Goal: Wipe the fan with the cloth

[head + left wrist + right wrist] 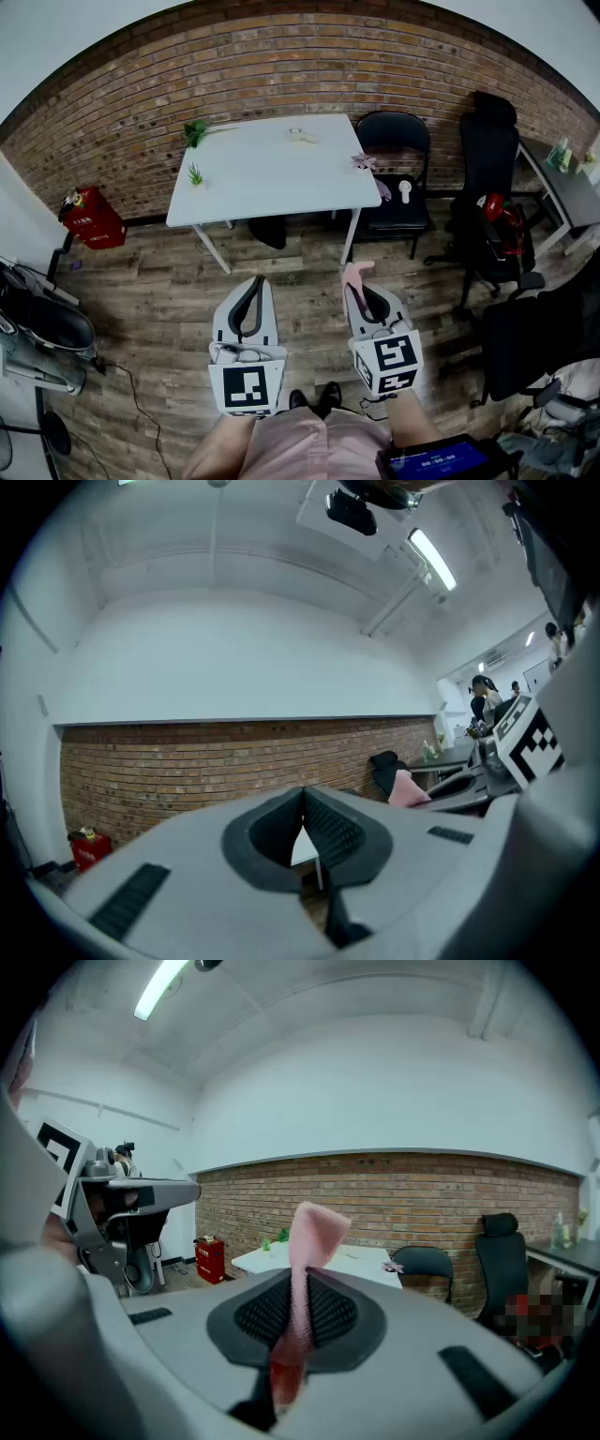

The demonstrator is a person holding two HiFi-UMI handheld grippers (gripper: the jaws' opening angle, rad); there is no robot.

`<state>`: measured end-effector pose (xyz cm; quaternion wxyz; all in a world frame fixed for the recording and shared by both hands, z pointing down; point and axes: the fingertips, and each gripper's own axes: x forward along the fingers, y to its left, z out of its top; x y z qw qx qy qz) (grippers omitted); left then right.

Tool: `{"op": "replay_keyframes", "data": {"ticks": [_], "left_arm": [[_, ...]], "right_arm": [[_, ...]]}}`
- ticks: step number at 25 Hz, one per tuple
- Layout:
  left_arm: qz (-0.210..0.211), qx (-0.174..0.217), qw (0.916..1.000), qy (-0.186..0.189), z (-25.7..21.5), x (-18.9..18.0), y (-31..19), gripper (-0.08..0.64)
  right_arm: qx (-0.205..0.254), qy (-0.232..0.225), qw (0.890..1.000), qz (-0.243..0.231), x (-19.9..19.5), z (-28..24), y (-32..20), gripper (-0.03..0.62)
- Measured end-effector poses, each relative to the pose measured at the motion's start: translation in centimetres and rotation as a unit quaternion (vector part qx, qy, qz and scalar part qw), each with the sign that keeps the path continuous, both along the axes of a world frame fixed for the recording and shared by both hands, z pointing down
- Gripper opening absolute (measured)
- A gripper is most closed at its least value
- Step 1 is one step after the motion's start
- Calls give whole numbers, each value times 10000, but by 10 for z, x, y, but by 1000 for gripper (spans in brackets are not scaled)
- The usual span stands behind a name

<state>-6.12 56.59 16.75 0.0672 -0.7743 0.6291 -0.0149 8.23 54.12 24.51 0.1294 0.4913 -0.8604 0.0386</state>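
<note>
A small white fan point(404, 191) lies on the seat of a black folding chair point(394, 141) beside the white table point(272, 183), far ahead of both grippers. My right gripper point(358, 281) is shut on a pink cloth point(355, 273). In the right gripper view the cloth point(309, 1232) is pinched between the pads and sticks up past the right gripper point(298, 1290). My left gripper point(251, 283) is held level beside it. In the left gripper view, the left gripper point(303, 803) is shut with nothing between its pads, and the pink cloth point(406, 787) shows at the right.
On the table are two small green plants point(195, 132), a tape roll point(299, 135) and a pink-purple item point(363, 162). A red box point(92, 217) stands by the brick wall at left. Black office chairs point(492, 178) and a dark desk point(562, 187) crowd the right. The floor is wood.
</note>
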Motion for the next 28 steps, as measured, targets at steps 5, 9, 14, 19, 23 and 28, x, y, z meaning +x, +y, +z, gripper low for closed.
{"op": "replay_keyframes", "data": {"ticks": [5, 9, 14, 19, 23, 28], "left_arm": [[8, -141, 9999, -44, 7, 11, 4, 12], [-36, -240, 9997, -77, 13, 25, 2, 12], [-134, -364, 9990, -234, 21, 42, -5, 12], [-329, -599, 9972, -311, 42, 39, -13, 12], [-378, -711, 9963, -305, 51, 31, -34, 12], [-500, -762, 9958, -53, 56, 0, -81, 12]], "right_arm": [[-70, -95, 9999, -53, 7, 4, 6, 31], [-111, -208, 9997, -73, 22, 11, 3, 34], [-226, -279, 9993, -139, 42, 23, -9, 35], [-477, -367, 9980, -167, 50, 50, -22, 35], [-648, -360, 9969, -260, 42, 60, -43, 35], [-741, -299, 9965, -246, 24, 70, -85, 35]]}}
